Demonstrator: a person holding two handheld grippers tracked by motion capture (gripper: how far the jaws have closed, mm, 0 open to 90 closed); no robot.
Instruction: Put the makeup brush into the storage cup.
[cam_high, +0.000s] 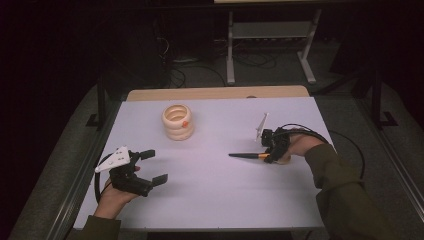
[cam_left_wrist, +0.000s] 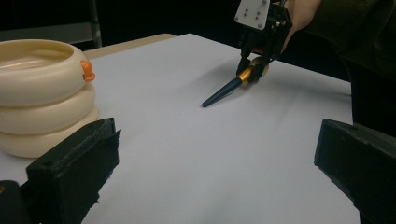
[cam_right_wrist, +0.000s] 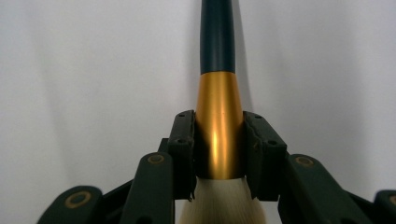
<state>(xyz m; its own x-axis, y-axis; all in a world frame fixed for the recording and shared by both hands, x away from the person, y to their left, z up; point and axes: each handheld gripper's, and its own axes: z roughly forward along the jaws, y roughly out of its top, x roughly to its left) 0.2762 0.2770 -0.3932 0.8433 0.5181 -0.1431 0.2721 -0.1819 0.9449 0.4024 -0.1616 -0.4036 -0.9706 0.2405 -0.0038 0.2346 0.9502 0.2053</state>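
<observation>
Surface (cam_high: 210, 190) carries one cream ringed holder (cam_high: 178, 122) and one brush (cam_high: 248, 155). Left tongs (cam_high: 154, 166) stand spread, holding nothing, well apart from the brush. Right tongs (cam_high: 267, 156) pinch the brush's gold ferrule, its dark handle pointing away along the surface, bristles behind.

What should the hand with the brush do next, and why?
Probably lift the brush slightly. The right gripper is already clamped on its gold collar, and the dark handle tip looks low over the white table. The cream ring holder stands farther off.
</observation>
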